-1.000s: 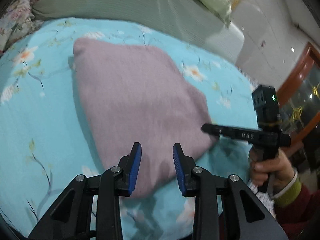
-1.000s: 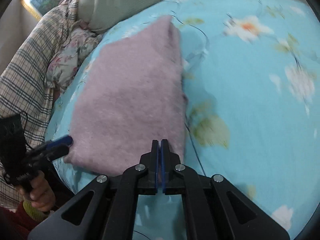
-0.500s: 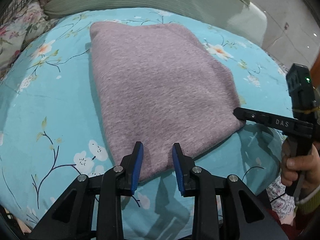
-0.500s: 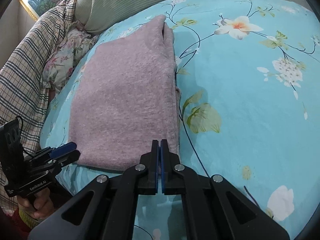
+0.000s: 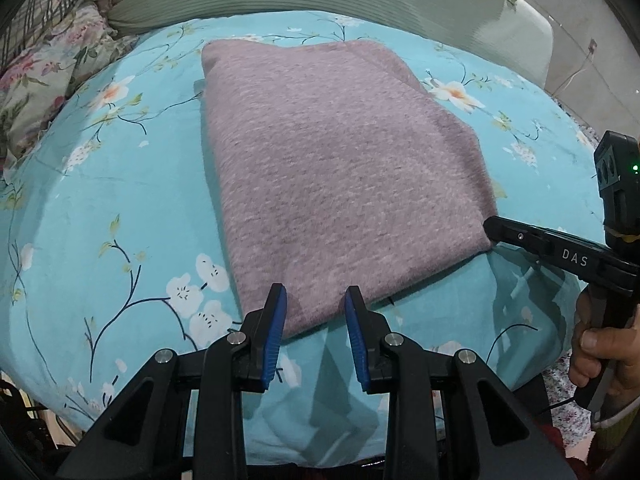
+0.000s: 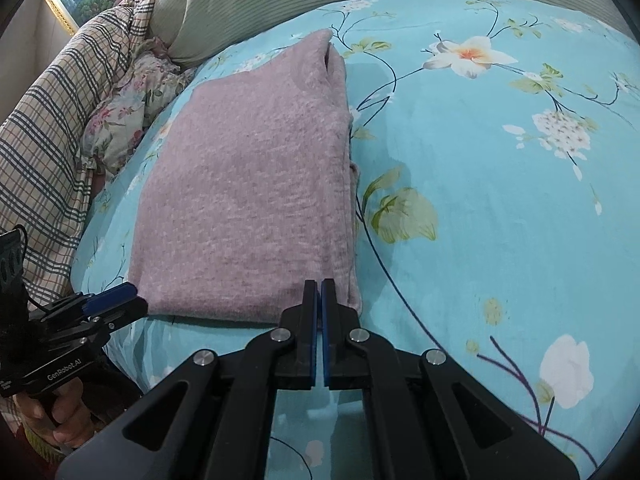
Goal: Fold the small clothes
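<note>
Left gripper (image 5: 314, 300): jaws spread at 6 o'clock, straddling the garment's near edge, pinching nothing.
Mauve garment (image 5: 340, 172): folded flat, centre of the floral sheet (image 5: 100, 208).
Right gripper (image 6: 319, 286): pressed together at the garment's near right corner, 3 o'clock in the left view.

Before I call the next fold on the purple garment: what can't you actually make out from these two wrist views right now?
- Purple garment: its underside and inner layers, hidden by its own top layer in both views.
- Right gripper: whether its shut tips pinch the near hem; the fingers hide the contact in the right wrist view.
- Left gripper: whether its open pads touch the cloth; unclear in the left wrist view.
- Floral sheet: its near edge, covered by the gripper frames.
</note>
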{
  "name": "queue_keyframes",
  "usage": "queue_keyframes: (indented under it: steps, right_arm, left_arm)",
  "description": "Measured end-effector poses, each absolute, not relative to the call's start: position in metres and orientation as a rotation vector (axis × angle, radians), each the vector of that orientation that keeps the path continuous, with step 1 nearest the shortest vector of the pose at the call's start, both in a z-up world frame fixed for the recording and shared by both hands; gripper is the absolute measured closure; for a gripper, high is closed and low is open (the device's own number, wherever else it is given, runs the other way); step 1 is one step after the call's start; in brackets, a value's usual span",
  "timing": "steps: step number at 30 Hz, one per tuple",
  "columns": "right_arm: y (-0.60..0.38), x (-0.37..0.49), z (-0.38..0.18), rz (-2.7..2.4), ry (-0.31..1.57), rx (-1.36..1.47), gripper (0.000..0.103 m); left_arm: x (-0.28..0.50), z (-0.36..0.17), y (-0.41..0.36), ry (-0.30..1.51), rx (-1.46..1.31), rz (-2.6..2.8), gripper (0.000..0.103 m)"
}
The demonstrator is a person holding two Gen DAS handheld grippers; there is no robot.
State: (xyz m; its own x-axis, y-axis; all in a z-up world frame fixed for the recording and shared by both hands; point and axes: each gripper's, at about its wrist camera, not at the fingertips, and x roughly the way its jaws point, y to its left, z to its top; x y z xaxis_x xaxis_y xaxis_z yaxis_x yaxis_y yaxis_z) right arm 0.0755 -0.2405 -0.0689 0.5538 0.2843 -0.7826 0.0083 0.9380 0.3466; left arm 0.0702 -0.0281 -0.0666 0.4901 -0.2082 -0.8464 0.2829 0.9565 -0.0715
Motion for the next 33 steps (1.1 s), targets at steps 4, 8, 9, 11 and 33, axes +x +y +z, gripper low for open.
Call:
queue_keyframes:
  steps: [4, 8, 9, 11, 33]
  right_arm:
    - [-0.243, 0.072, -0.069, 0.170, 0.975, 0.353, 0.100]
    - [-0.243, 0.067, -0.060, 0.176, 0.959, 0.365, 0.099]
    - [-0.242, 0.065, -0.057, 0.174, 0.952, 0.365, 0.099]
    - [-0.243, 0.064, -0.054, 0.173, 0.947, 0.375, 0.098]
    - [-0.240, 0.114, -0.012, 0.193, 0.861, 0.317, 0.052]
  left_arm:
    - [0.066, -0.066, -0.029, 1.010, 0.097, -0.288, 0.072]
    - [0.062, -0.058, -0.027, 0.992, 0.103, -0.276, 0.071]
    - [0.061, -0.055, -0.025, 0.979, 0.109, -0.265, 0.067]
    - [0.060, -0.050, -0.020, 0.960, 0.122, -0.236, 0.064]
    - [0.089, -0.020, 0.008, 0.875, 0.124, -0.089, 0.041]
